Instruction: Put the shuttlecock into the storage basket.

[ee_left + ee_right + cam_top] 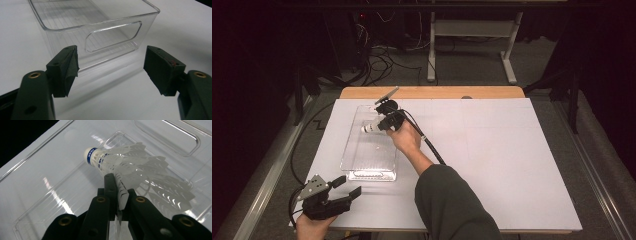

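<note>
Clamped on thin plastic feathers, right gripper [119, 195] could crush or drop the shuttlecock [130, 173] over the clear bin [354, 155]; left gripper [111, 72] gapes empty.

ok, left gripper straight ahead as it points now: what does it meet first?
Likely the clear bin: its near end wall with the handle cutout lies ahead of the open left gripper, bare table between.
</note>
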Demonstrator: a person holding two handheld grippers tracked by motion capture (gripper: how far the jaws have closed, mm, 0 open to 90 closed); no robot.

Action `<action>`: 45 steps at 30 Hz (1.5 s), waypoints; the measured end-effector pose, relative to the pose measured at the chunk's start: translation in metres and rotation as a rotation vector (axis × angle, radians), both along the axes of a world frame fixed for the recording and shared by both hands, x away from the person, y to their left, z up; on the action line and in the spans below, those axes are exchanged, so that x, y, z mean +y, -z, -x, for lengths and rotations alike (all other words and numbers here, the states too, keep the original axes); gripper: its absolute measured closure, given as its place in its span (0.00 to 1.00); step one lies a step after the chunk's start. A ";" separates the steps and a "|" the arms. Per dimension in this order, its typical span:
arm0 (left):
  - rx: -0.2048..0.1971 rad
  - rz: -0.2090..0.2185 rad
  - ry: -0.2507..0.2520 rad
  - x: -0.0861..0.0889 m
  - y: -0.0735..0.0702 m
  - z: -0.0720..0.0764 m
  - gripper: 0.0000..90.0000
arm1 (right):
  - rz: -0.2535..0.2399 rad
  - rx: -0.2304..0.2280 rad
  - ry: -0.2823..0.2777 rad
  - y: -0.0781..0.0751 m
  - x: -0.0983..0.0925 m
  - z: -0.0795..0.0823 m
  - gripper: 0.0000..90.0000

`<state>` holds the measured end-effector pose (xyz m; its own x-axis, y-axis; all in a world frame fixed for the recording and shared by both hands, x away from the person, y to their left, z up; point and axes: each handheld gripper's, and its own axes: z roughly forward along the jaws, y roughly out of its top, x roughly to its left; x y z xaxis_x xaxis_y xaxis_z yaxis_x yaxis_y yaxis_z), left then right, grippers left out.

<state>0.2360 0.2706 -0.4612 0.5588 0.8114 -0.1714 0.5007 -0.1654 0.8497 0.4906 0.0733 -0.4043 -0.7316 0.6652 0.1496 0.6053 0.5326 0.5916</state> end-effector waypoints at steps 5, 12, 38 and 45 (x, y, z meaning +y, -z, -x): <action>-0.001 0.000 0.001 0.000 0.000 0.000 0.32 | 0.015 0.006 0.000 0.005 0.005 -0.002 0.99; 0.000 -0.002 0.004 -0.001 0.000 0.000 0.32 | 0.022 0.014 0.003 0.006 0.008 -0.003 0.99; -0.002 0.005 0.006 0.000 0.000 0.000 0.32 | 0.040 0.043 -0.007 0.009 0.019 -0.004 0.96; -0.002 0.006 0.007 0.000 0.000 0.000 0.32 | 0.045 0.046 -0.005 0.008 0.018 -0.004 0.90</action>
<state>0.2356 0.2703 -0.4609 0.5646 0.8066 -0.1749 0.4979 -0.1638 0.8516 0.4950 0.0912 -0.4120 -0.7279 0.6684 0.1530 0.6284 0.5611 0.5388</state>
